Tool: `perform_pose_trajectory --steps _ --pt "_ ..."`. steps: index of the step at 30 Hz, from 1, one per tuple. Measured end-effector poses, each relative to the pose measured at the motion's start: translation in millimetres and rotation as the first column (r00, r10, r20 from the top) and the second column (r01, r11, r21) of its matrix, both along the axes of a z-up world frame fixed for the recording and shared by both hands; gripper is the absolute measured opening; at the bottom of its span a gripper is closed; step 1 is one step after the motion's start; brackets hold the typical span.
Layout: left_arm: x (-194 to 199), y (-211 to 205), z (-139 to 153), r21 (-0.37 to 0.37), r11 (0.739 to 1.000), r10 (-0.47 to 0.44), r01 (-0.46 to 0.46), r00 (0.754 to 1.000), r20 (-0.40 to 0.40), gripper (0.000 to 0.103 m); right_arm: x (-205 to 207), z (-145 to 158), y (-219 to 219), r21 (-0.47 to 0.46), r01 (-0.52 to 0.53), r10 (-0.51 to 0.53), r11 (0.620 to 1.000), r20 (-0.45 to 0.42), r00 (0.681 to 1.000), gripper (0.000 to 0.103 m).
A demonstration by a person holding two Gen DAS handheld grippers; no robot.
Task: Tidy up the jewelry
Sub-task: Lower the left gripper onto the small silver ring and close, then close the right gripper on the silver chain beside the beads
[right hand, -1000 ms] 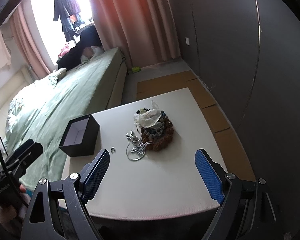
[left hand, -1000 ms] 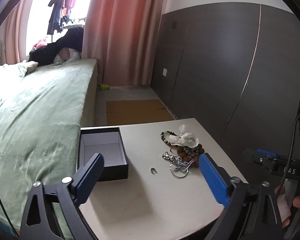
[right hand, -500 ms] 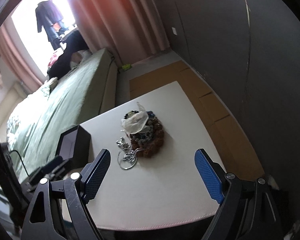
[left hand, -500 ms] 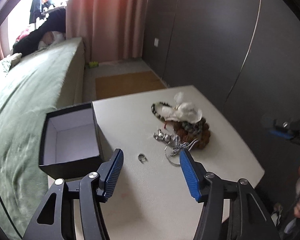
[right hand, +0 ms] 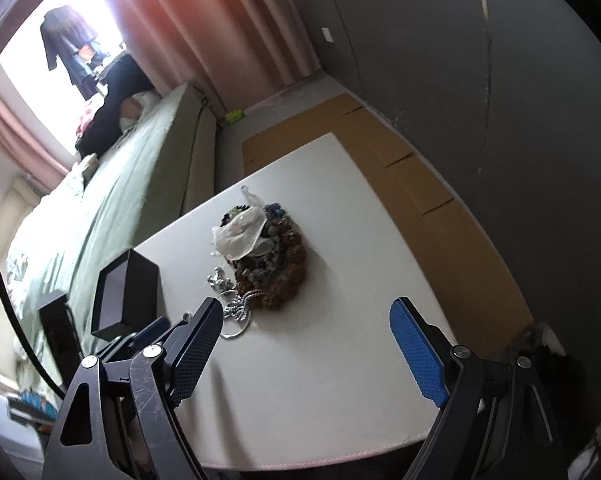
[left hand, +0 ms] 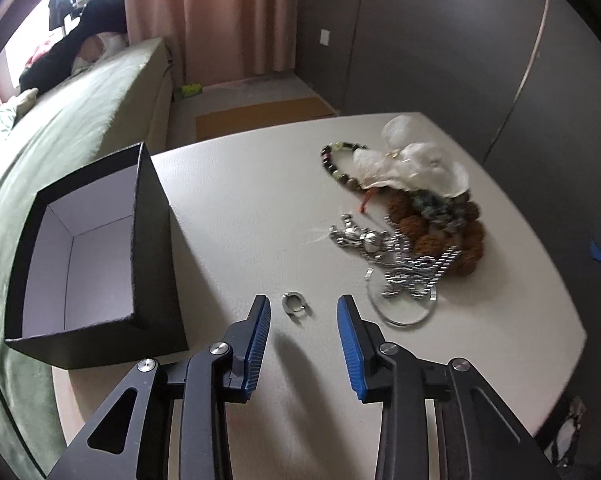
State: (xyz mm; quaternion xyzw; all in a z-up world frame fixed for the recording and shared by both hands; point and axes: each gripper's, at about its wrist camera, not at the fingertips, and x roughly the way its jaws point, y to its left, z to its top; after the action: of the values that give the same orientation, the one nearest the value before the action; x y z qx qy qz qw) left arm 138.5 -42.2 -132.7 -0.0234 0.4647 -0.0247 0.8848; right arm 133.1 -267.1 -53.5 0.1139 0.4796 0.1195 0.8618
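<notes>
Your left gripper (left hand: pixel 303 312) brackets the small silver ring (left hand: pixel 293 303), which lies on the white table (left hand: pixel 244 200) at 12 o'clock from the fingertips. The jaws are closing, about a third open, and the blue pads (left hand: pixel 260 330) do not yet touch the ring; nothing is held. The narrowed gap suits so small a piece.

The open black box (left hand: pixel 96 240) stands at 9 o'clock of the ring, its near wall just beside the left finger; judged the likely destination, it also limits room on that side. At 2 o'clock lies the heap of jewelry (left hand: pixel 416 220): silver chains, brown beads, a white pouch. A thin bangle (left hand: pixel 400 316) sits near the right finger and could snag.

Your right gripper (right hand: pixel 306 340) hangs wide open and empty, with the heap (right hand: pixel 264 264) at 11 o'clock.
</notes>
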Motion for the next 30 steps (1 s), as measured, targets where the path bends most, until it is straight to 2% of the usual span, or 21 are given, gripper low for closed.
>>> perform_pose_trajectory --steps 6,8,9,14,17,20,22,27,30 --pt "5.9 -3.6 -5.9 0.037 0.999 0.004 -0.005 1.0 0.017 0.035 8.8 -15.3 7.6 0.004 -0.025 0.025 1.0 -0.058 0.998 0.087" --pt "6.9 -5.9 -7.2 0.067 0.998 0.01 -0.011 1.0 0.019 0.025 10.0 -15.9 6.7 0.02 -0.025 0.026 0.999 -0.063 0.998 0.087" --pt "7.2 -6.9 -6.7 0.065 0.998 0.006 -0.007 1.0 0.017 0.014 10.1 -16.7 6.0 0.028 -0.023 0.024 0.999 -0.065 0.998 0.087" --pt "6.8 1.8 -4.0 -0.018 1.0 0.024 -0.024 1.0 -0.002 0.013 12.8 -25.1 4.5 0.096 -0.021 0.031 0.995 -0.104 0.994 0.083" --pt "3.8 4.9 6.6 -0.023 0.999 0.031 -0.03 0.999 0.029 0.013 14.9 -30.5 8.4 0.168 -0.034 0.055 0.985 -0.127 0.99 0.08" --pt "-3.2 7.5 20.9 -0.046 0.999 0.032 -0.029 0.997 0.07 0.013 17.2 -34.7 16.3 0.199 -0.05 0.078 0.979 -0.135 0.988 0.075" --pt "-7.1 10.7 29.3 -0.061 0.998 0.038 -0.033 0.995 0.091 0.013 19.7 -40.4 24.0 0.214 -0.064 0.097 0.975 -0.148 0.984 0.071" --pt "-13.8 20.6 45.2 -0.1 0.994 0.059 -0.046 0.991 0.124 0.013 25.9 -56.4 40.2 0.256 -0.065 0.12 0.964 -0.204 0.972 0.053" --pt "-17.9 26.3 53.7 -0.119 0.992 0.071 -0.053 0.987 0.145 0.013 30.5 -63.8 49.4 0.251 -0.057 0.114 0.966 -0.219 0.969 0.05"
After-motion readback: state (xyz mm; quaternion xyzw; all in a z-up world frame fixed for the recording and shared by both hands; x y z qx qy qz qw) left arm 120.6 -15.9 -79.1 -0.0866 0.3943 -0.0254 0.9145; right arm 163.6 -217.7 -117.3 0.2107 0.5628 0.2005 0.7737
